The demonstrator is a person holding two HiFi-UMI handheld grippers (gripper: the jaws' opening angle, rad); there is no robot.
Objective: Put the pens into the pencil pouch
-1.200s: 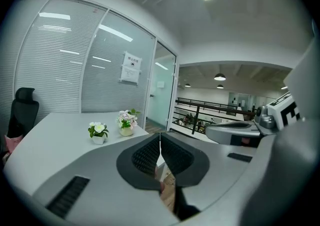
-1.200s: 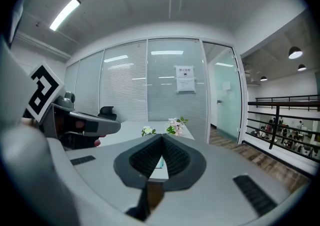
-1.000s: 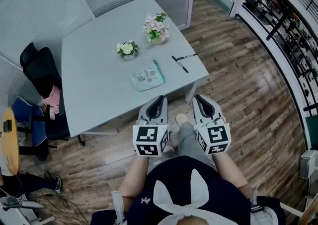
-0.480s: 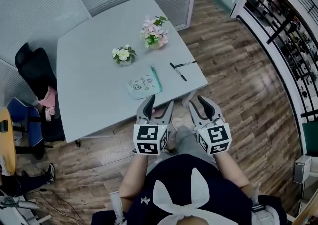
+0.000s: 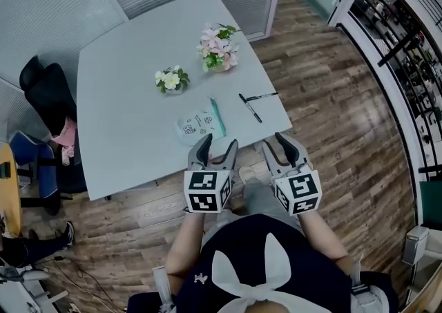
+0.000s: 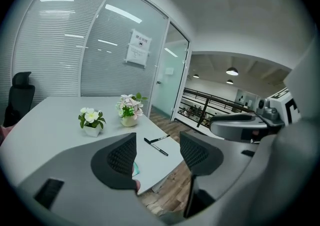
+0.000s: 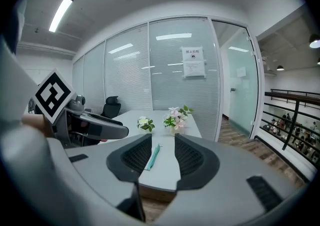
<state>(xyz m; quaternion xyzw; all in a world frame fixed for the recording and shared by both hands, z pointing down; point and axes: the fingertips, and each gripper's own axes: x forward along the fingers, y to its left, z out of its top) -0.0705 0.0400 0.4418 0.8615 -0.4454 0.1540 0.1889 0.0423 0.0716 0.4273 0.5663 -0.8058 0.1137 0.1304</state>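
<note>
The pale counter (image 5: 117, 97) carries the pencil pouch (image 5: 200, 125). Just short of the pouch, the left tongs (image 5: 217, 146) and right tongs (image 5: 275, 144) hover, both spreading wider, nothing between them. Two pens (image 5: 250, 108) lie beside the pouch on its right, neither inside yet, so the whole job remains.

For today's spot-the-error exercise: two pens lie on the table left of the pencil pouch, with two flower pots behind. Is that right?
No: the head view shows the pens right of the pencil pouch, not left. They do lie on the table, with two flower pots behind.
</note>
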